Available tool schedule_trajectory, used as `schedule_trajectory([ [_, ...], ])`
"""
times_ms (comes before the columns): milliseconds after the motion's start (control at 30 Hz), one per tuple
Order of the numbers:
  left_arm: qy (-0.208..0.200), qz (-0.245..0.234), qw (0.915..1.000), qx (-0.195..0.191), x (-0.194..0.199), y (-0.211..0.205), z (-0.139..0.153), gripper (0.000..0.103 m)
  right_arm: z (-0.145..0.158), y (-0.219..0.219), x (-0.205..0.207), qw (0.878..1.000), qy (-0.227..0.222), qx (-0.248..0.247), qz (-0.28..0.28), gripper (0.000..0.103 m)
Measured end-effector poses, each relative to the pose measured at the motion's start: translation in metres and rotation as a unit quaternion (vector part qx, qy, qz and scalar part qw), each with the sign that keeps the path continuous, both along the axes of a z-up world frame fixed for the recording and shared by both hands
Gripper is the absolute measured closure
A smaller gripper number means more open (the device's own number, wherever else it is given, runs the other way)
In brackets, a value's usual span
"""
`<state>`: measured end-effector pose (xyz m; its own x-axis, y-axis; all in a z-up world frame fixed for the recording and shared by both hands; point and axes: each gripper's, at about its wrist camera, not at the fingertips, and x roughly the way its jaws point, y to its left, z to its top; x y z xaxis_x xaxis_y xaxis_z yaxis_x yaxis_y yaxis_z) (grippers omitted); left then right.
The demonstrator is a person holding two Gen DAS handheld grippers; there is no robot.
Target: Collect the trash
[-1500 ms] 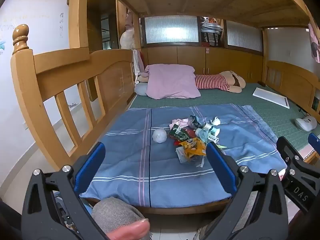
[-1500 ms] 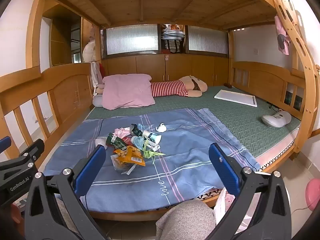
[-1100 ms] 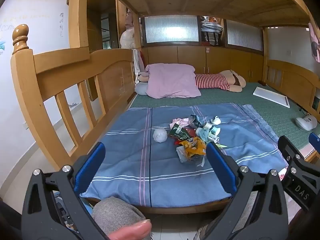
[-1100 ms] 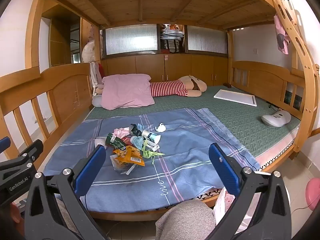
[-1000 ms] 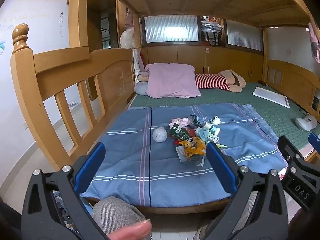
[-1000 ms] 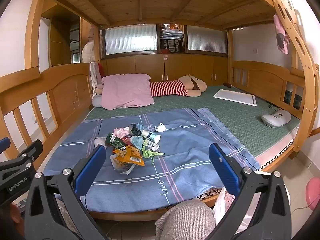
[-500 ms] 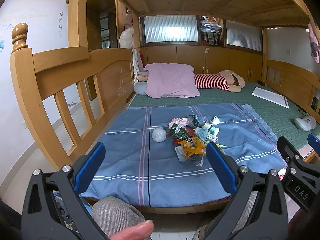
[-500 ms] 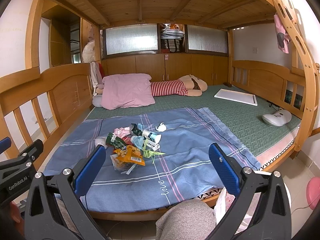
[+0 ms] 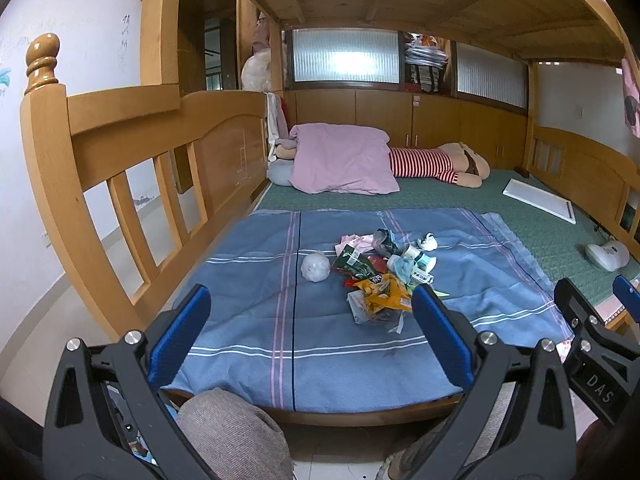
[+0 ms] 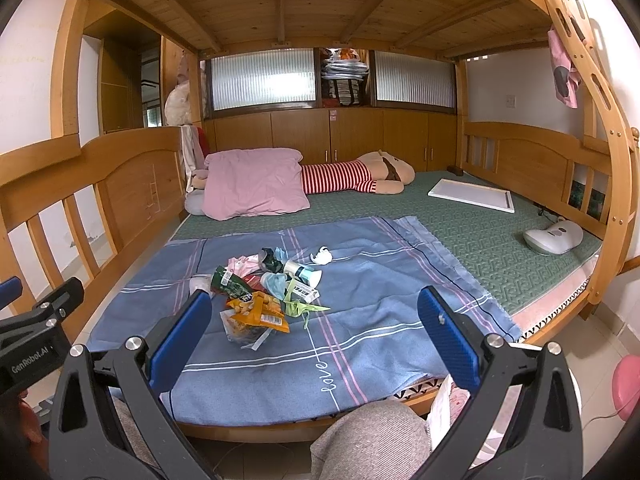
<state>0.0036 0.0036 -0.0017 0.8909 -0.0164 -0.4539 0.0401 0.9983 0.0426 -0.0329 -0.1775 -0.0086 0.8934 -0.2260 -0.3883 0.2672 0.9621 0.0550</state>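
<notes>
Both grippers are held low at the foot of the bunk bed, pointing fwd over the mattress, w/ the person's grey-trousered knees below them. The left gripper (image 9: 310, 332) is level, and its fingers are spread wide w/ nothing between the blue pads (image 9: 440, 334); it touches nothing. The right gripper (image 10: 314, 334) has the same pose: jaws released, wide apart, empty, well short of the trash. Each gripper shows at the edge of the other's view: the right one at the right side of the left-wrist view, the left one at the left side of the right-wrist view.

The trash pile (image 9: 380, 276) lies on the blue striped sheet (image 9: 248, 320), approx. mid-sheet and ahead of both grippers. In it: an orange snack bag (image 10: 258, 308) nearest the foot of the bed, a dark green wrapper (image 10: 228, 280), a small cup on its side (image 10: 306, 272), a pink wrapper (image 10: 242, 264) and a green scrap (image 10: 302, 306). A crumpled white ball (image 9: 315, 266) sits just left of the pile, apart from it. A small white scrap (image 10: 322, 256) lies just beyond the pile.

Farther back on the green mat (image 10: 480, 240): a pink pillow (image 10: 252, 184), a striped plush toy (image 10: 360, 178), a white board (image 10: 472, 194) and a white device (image 10: 554, 236) near the right rail.

Vs. 0.5 s ago: next to no change. Both grippers sit in the same spot, equally spread, and the pile is untouched.
</notes>
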Motion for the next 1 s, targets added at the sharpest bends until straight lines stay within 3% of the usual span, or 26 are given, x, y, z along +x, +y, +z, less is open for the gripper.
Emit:
schedule_trajectory([
  [1000,0.0,0.003,1.0,0.003,-0.0009,-0.0018,-0.0019,0.003,-0.0005,-0.0015,0.0008,1.0,0.0,-0.002,0.0,0.003],
])
